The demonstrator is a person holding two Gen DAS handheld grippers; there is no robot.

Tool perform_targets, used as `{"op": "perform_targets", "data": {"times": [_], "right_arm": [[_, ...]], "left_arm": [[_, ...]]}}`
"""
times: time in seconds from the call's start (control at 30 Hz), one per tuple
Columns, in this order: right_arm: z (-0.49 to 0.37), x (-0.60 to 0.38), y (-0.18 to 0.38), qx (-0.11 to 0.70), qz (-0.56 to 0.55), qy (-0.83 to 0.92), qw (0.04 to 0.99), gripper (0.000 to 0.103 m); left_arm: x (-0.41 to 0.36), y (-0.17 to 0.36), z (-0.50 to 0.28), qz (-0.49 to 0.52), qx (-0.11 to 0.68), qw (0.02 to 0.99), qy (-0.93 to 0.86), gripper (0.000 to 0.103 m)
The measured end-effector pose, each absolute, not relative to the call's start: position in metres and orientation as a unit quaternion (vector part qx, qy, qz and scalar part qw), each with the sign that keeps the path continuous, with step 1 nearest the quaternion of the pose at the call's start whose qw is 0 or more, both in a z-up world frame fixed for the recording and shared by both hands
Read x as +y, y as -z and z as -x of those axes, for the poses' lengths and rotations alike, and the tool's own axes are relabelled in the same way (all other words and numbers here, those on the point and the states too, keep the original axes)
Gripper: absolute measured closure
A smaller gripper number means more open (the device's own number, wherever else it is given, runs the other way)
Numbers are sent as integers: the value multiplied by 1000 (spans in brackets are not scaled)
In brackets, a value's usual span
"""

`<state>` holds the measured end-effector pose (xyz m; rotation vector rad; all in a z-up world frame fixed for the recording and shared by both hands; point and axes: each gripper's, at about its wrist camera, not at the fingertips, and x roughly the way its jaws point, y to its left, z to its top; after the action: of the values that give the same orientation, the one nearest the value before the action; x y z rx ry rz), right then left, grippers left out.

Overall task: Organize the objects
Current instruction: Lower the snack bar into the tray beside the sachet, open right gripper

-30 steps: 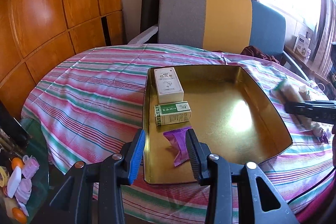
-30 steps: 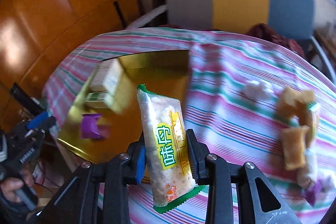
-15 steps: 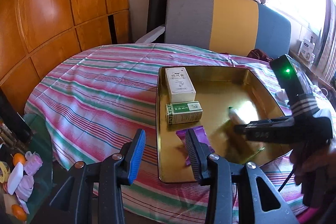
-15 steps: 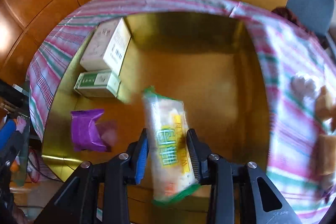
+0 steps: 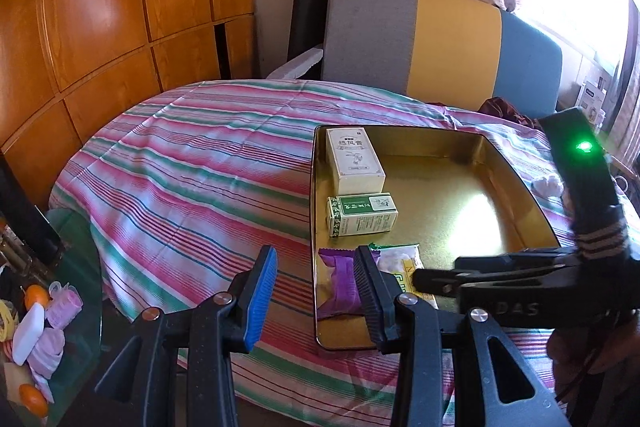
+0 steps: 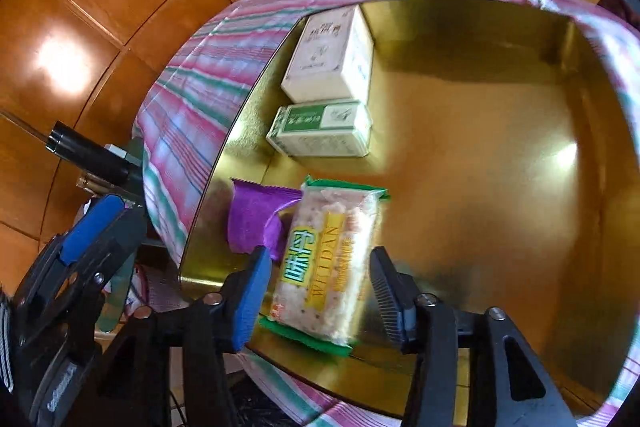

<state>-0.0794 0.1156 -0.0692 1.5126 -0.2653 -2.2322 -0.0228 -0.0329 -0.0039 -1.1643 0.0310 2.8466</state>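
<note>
The snack pack (image 6: pixel 328 263) is lying in the gold tray (image 6: pixel 500 187), touching the purple packet (image 6: pixel 256 215); it is looking light, crinkly and crushable, best pinched across its width; the right gripper (image 6: pixel 320 291) is straddling it, jaws wide apart, gripping nothing; the left gripper (image 5: pixel 316 291) is hovering agape, empty.

Right tongs (image 6: pixel 318 285) now spread wide; snack packet (image 6: pixel 328 263) released into gold tray (image 6: pixel 500 147), beside purple packet (image 6: pixel 256 215).

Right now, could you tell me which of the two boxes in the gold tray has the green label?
The smaller box, lying nearer the purple packet; the larger one behind it is plain cream.
</note>
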Motion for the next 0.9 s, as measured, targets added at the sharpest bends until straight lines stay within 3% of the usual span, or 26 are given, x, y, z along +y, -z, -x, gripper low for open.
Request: {"op": "perform_targets", "data": {"times": [0.13, 0.2, 0.4, 0.9], "right_arm": [[66, 122, 52, -58, -512, 838, 180, 35], [60, 127, 42, -40, -493, 854, 160, 25], [39, 156, 17, -7, -450, 884, 128, 13], [10, 271, 2, -21, -426, 904, 22, 1]], "left_arm": [[-30, 0, 21, 373, 13, 37, -927, 63], [-28, -1, 20, 373, 16, 39, -927, 63], [-18, -2, 17, 372, 25, 51, -926, 63], [15, 5, 23, 409, 19, 122, -904, 61]]}}
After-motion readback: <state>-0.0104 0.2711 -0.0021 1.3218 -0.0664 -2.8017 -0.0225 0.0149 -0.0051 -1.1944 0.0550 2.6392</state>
